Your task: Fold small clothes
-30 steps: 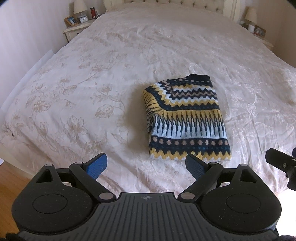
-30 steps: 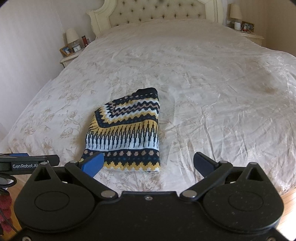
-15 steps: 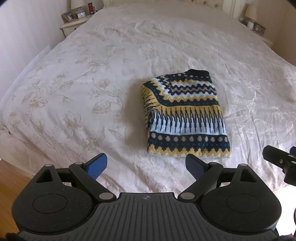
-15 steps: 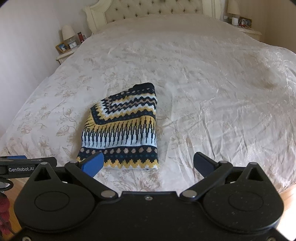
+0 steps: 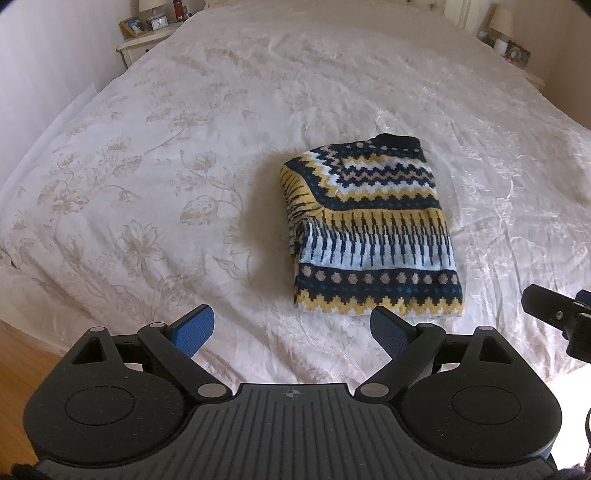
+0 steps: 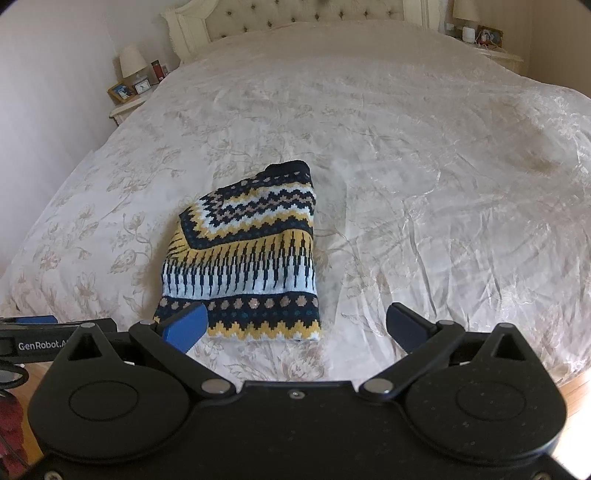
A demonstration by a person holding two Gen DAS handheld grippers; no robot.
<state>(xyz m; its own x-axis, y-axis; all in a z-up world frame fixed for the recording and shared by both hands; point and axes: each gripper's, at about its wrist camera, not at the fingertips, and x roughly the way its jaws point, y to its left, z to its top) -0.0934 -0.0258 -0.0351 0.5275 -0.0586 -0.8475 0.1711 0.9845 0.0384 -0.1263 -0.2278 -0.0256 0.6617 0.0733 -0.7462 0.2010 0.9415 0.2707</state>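
A small knitted sweater (image 5: 369,229) in navy, yellow and pale blue lies folded into a rectangle on the bed, its zigzag hem nearest me. In the right wrist view the same sweater (image 6: 247,258) sits left of centre. My left gripper (image 5: 291,326) hovers open just short of the hem, nothing between its blue pads. The right gripper (image 6: 295,325) is open too, its left pad over the hem's near corner without touching it. Part of the right gripper (image 5: 554,317) shows at the left wrist view's right edge.
The sweater rests on a cream floral bedspread (image 5: 155,192) covering a wide bed with a tufted headboard (image 6: 303,14). Nightstands with lamps and picture frames stand at both far corners (image 6: 129,92). Wooden floor (image 5: 18,354) shows below the bed's near edge.
Both grippers stay open and almost still. The views tilt slightly, so the sweater sits a little lower and larger in frame than a second ago.
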